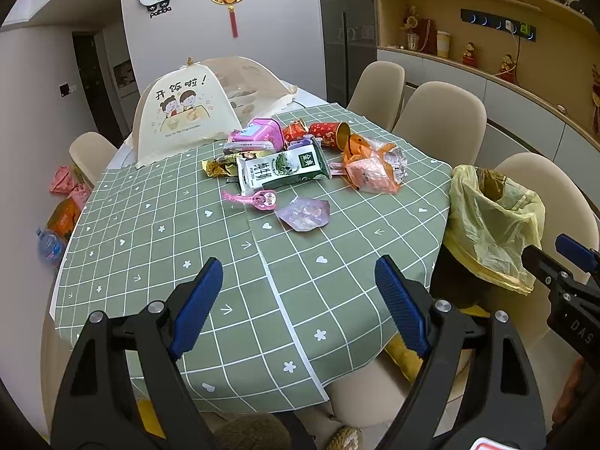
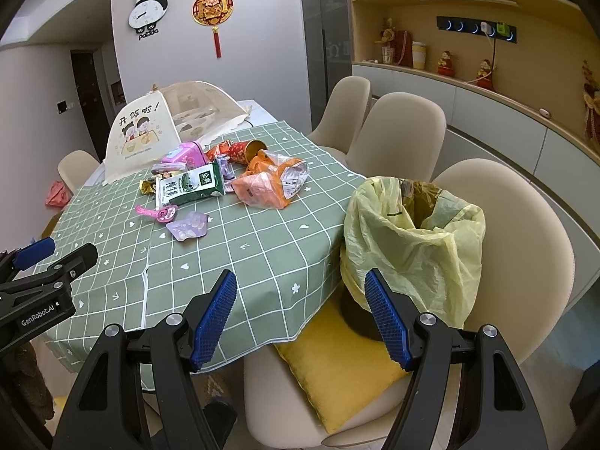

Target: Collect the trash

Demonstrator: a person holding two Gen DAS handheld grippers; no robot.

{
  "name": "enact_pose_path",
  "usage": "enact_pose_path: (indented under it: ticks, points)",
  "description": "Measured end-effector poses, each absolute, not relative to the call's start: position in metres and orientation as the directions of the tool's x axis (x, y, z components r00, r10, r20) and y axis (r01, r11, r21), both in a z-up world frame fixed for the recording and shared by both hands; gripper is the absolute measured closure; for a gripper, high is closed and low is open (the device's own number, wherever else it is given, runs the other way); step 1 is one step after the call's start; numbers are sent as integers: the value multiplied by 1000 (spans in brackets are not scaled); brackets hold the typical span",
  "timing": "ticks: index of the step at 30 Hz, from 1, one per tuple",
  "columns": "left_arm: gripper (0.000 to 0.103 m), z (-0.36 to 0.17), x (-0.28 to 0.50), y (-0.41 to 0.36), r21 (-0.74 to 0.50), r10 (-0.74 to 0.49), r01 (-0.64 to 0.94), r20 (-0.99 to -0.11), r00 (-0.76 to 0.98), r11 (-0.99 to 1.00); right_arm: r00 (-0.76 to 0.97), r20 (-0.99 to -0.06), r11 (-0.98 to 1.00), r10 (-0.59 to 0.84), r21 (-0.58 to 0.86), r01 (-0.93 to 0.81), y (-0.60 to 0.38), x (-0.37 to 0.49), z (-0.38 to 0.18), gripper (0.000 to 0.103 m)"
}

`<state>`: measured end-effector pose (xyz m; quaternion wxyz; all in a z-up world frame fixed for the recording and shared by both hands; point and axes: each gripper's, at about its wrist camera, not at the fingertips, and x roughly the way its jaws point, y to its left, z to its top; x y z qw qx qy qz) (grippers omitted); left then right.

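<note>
Table (image 1: 157, 262): trash pile at far centre. Bin bag (image 2: 416, 240): right, off table edge, mouth open. Milk pouch (image 1: 281, 168): mid-pile. Wrapper (image 1: 303, 212): nearest piece; I'd take it first. Left tongs (image 1: 296, 300), right tongs (image 2: 302, 305): both agape, empty, well short of pile.

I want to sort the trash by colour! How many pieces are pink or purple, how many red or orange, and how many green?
Pink or purple: 4 (tin, flat packet, strip, pouch)
Red or orange: 3 (tube, wrapper, crumpled bags)
Green: 1 (milk carton)
Total: 8
</note>
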<state>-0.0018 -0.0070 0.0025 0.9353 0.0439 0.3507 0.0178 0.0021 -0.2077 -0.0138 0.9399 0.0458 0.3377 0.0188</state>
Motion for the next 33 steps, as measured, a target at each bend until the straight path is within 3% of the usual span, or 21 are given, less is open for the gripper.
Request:
enact_pose_path:
  ticks: [33]
  points:
    - [24,-5,21,13,37,3,29,-668,744,999,777,-629,997,26,70,23,-205,12,-12,36]
